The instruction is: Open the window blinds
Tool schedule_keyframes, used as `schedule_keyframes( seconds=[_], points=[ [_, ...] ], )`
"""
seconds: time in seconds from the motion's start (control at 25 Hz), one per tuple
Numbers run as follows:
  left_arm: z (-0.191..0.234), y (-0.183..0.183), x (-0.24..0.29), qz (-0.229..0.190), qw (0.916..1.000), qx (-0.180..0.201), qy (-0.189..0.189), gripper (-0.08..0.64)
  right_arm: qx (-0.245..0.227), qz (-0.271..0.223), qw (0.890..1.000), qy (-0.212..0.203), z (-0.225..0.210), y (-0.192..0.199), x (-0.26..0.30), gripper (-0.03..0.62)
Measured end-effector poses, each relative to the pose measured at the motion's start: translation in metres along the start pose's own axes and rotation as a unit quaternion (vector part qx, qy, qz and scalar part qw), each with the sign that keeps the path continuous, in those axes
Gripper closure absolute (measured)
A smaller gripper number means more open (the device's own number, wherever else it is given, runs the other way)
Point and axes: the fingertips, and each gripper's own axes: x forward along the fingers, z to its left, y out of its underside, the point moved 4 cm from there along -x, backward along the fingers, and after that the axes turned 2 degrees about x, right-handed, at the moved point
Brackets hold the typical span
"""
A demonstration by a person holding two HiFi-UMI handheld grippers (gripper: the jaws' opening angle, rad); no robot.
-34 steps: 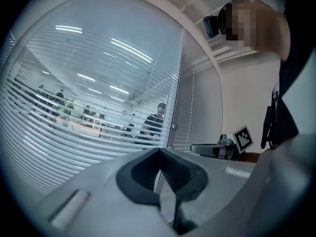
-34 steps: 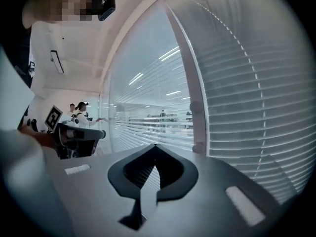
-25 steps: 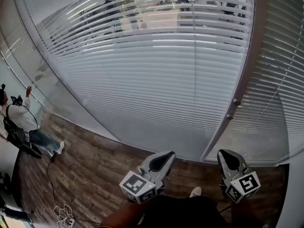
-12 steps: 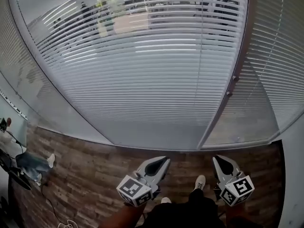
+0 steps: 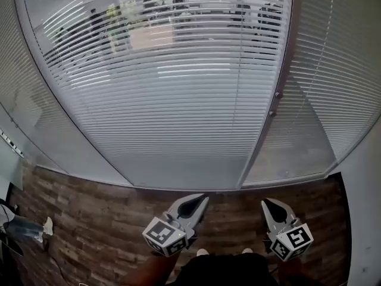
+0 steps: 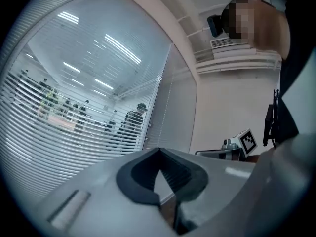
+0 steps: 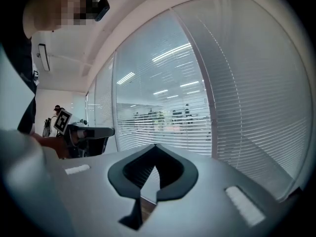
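White horizontal window blinds (image 5: pixel 178 94) hang behind the glass wall ahead, and a second panel of blinds (image 5: pixel 333 82) is to the right. A grey frame post (image 5: pixel 262 136) with two small knobs (image 5: pixel 277 94) separates them. An office shows through the upper slats; the lower slats look closed. My left gripper (image 5: pixel 201 200) and right gripper (image 5: pixel 268 204) are low in the head view, over the floor and short of the glass. Both are shut with nothing in them. The left gripper view shows the left gripper (image 6: pixel 159 151) tips meeting, and the right gripper view shows the right gripper (image 7: pixel 155 146) tips meeting too.
Wood-pattern floor (image 5: pixel 89 219) runs up to the base of the glass. A white wall (image 5: pixel 366 219) closes the right side. A person's legs (image 5: pixel 24 228) show at the far left edge. My own shoes (image 5: pixel 202 252) are below the grippers.
The view has swung right along the glass wall; the frame post now sits further left in the picture. The person at the left has nearly left the frame. Both grippers stay shut.
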Motion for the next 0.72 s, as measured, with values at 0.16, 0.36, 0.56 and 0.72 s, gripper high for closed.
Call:
schedule_keyframes(
  seconds=[0.16,0.36,0.56,0.72],
  points=[
    [-0.021,-0.003,0.005,-0.012,0.9999,-0.001,-0.006,0.56,-0.013,-0.001,1.0,-0.013,-0.002,-0.009,-0.014,0.569],
    [-0.043,-0.008,0.032,-0.015,0.9998,0.012,-0.007,0.56,-0.016,-0.012,1.0,-0.022,-0.025,-0.021,-0.028,0.569],
    [-0.065,0.003,0.032,-0.01,0.9996,0.022,-0.015,0.56,-0.01,-0.011,1.0,-0.024,-0.036,-0.007,-0.047,0.569],
    [-0.072,0.001,0.054,-0.006,0.9995,0.02,-0.024,0.56,-0.003,-0.007,1.0,-0.026,-0.064,-0.013,-0.053,0.569]
  ],
)
